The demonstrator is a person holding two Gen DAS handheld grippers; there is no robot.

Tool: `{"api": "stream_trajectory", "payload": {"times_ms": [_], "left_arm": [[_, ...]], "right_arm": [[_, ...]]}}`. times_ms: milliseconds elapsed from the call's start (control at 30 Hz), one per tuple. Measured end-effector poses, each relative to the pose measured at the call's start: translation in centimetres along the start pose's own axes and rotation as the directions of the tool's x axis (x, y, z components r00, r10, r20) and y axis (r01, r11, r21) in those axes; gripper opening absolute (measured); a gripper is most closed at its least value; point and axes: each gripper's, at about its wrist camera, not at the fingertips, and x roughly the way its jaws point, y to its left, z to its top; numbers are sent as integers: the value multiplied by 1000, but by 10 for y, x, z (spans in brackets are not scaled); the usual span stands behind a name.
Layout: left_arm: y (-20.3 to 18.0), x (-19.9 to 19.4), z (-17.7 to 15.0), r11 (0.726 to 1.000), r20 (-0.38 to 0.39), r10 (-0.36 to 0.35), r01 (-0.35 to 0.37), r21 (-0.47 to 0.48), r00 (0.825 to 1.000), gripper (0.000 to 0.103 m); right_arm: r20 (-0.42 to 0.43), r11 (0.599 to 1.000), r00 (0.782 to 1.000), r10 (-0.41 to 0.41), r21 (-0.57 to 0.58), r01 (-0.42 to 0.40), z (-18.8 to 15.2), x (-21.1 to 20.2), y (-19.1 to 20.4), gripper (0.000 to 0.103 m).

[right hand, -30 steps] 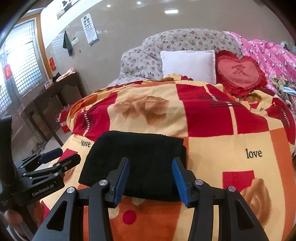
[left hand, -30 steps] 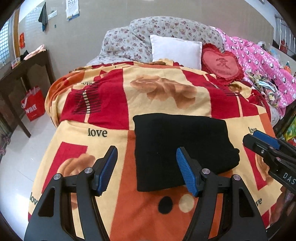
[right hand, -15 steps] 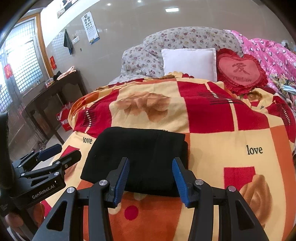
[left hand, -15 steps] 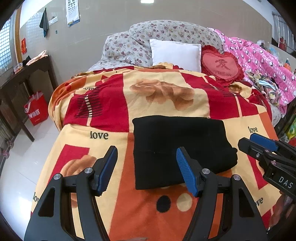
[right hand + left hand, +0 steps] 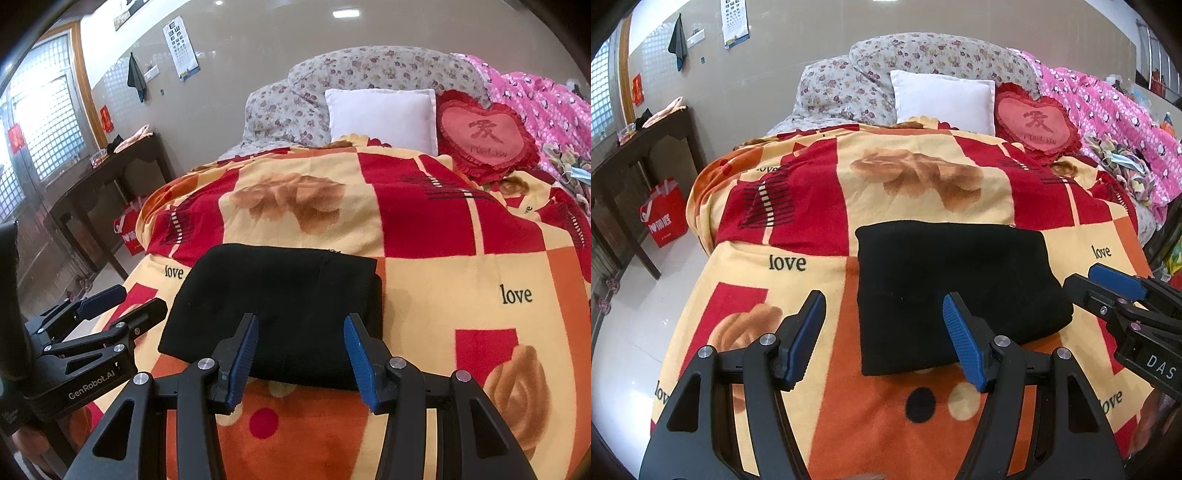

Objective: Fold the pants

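I have both grippers poised over the near end of the bed, and neither is holding anything. In the left wrist view my left gripper (image 5: 884, 325) fills the bottom of the frame with its blue-padded jaws spread wide; only the blanket (image 5: 798, 266) and the near left corner of the pants (image 5: 953, 288) show between them. The pants are black, folded into a compact rectangle that lies flat in the middle of the frame on the red, orange and cream blanket, just right of the printed word "love". My right gripper (image 5: 1086, 280) enters from the right edge of that view, its tips beside the right end of the pants; I cannot tell from there whether they touch the cloth. In the right wrist view that gripper sits at the bottom centre with its jaws about half apart, empty, framing the near edge of the pants, which lie in the lower middle of the frame. At the upper centre a white pillow (image 5: 382, 116) leans on a floral quilt (image 5: 369, 70), with a red heart cushion (image 5: 484, 136) to its right. A dark wooden table (image 5: 107, 173) stands at the left by the wall.
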Motion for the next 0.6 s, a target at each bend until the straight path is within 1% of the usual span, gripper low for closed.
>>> {"api": "stream_trajectory", "payload": {"times_ms": [600], "left_arm": [[-1,5,-1,1000,-17,-1,1,-2,1000,66]], "right_arm": [[-21,1000,1000,4,5,-4,-2,8,-1,47]]}}
